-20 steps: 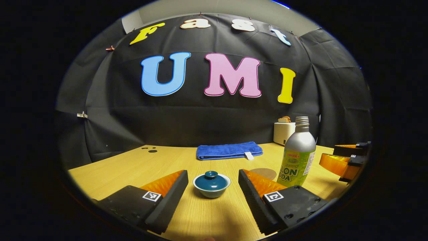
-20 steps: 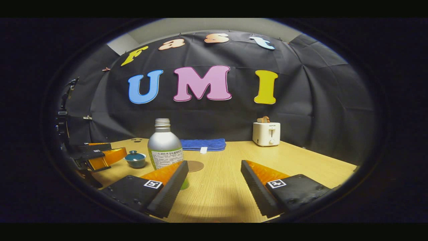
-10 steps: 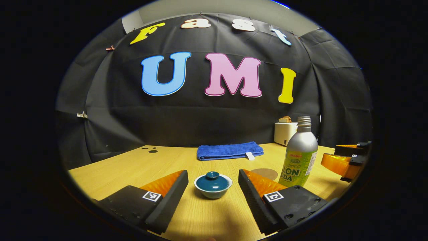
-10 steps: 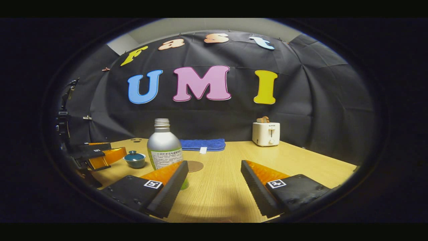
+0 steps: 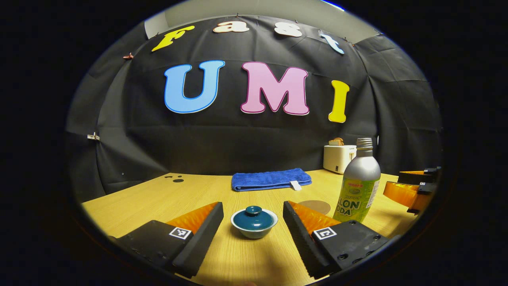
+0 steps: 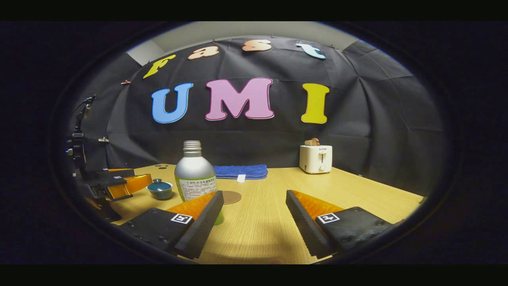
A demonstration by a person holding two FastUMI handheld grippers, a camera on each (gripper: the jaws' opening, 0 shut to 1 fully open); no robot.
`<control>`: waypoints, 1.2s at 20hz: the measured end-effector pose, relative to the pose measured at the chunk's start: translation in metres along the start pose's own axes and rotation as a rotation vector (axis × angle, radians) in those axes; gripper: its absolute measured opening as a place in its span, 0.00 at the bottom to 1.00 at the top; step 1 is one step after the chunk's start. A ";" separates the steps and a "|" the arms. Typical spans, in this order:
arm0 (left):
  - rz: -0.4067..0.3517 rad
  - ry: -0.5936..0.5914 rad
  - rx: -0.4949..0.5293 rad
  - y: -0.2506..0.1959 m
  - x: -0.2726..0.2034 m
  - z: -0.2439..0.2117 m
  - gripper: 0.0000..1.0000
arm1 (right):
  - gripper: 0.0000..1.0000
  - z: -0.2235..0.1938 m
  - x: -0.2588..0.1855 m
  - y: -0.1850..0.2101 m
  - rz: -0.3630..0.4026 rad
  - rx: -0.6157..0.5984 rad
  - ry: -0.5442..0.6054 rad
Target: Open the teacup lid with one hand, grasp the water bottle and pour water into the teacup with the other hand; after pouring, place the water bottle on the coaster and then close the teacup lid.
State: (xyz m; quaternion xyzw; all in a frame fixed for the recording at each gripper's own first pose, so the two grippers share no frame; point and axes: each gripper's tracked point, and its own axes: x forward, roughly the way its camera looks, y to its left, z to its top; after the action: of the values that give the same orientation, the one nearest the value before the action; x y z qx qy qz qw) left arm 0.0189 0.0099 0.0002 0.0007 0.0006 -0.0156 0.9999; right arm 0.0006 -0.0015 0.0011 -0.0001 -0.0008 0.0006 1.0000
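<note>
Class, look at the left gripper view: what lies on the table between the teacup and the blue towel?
Nothing: bare table separates the teacup from the blue towel in the left gripper view.

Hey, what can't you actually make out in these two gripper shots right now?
- Base of the silver water bottle with green label: right gripper view, hidden behind the right gripper.
- Inside of the white teacup with teal lid: left gripper view, covered by its lid.
- Round brown coaster: left gripper view, partly behind a finger.
</note>
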 end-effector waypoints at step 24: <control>-0.089 0.181 0.092 -0.007 0.078 -0.025 0.64 | 0.96 0.000 0.001 -0.001 0.001 0.000 0.000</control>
State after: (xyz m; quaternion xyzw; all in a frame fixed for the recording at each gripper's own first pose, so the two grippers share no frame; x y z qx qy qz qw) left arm 0.0970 0.0010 -0.0246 0.0478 0.0902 -0.0599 0.9930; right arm 0.0012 -0.0021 0.0013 -0.0003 -0.0006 0.0010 1.0000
